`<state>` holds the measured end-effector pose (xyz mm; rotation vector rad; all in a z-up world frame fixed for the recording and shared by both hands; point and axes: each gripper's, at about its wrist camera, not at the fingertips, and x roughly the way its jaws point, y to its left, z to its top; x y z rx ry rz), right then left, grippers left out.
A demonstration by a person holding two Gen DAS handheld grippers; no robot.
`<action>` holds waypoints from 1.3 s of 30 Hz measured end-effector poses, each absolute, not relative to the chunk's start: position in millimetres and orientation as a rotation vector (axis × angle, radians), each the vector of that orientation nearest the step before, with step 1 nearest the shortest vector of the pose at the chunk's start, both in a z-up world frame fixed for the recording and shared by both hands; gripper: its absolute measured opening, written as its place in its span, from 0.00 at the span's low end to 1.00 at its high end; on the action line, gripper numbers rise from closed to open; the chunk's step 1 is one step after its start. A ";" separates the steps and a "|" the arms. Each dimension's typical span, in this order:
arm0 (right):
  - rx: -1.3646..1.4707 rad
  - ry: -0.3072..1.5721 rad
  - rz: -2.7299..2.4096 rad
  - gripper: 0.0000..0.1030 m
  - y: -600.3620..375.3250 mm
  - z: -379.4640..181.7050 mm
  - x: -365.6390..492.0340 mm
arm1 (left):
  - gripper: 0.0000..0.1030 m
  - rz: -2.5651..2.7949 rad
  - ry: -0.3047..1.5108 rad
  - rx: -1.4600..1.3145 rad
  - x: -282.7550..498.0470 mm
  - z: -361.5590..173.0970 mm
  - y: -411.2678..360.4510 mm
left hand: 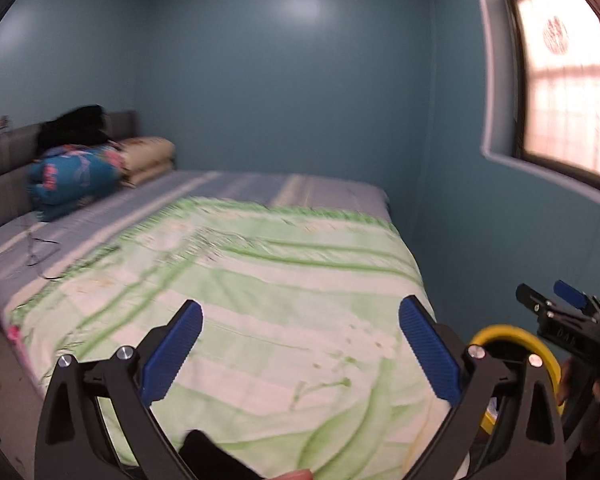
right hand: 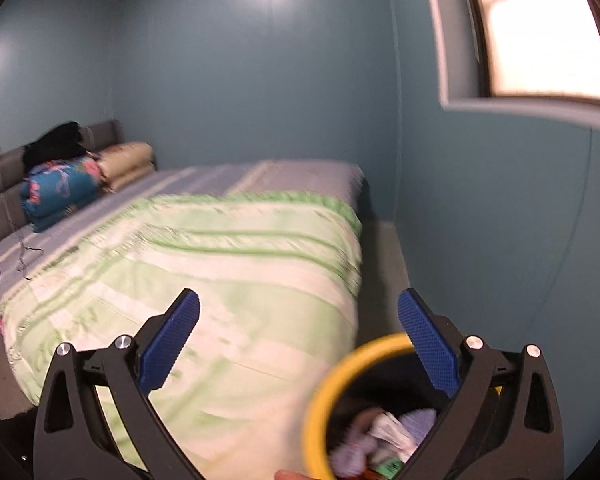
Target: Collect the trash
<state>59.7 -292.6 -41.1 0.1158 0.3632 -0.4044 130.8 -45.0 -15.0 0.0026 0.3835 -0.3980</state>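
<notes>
A yellow-rimmed bin (right hand: pixel 320 408) stands by the bed's near right corner and holds crumpled paper and pale trash (right hand: pixel 384 436). My right gripper (right hand: pixel 298 344) hangs open above the bed and the bin's rim, nothing between its blue pads. My left gripper (left hand: pixel 300 350) is open too, over the green-striped quilt (left hand: pixel 260 300), empty. The bin's yellow rim (left hand: pixel 512 336) shows behind the left gripper's right finger. The right gripper (left hand: pixel 568 308) appears at the left wrist view's right edge.
A bed with a blue-striped sheet (left hand: pixel 148 208) fills the room's middle. Folded bedding (left hand: pixel 72 176) and pillows (left hand: pixel 148 156) lie at the grey headboard, a thin cable (left hand: pixel 40 248) on the sheet. Blue walls and a window (left hand: pixel 568 96) lie to the right.
</notes>
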 end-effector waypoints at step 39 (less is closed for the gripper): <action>0.068 0.160 -0.358 0.92 -192.5 -0.9 17.9 | 0.92 -0.242 0.226 -0.114 28.7 10.5 12.2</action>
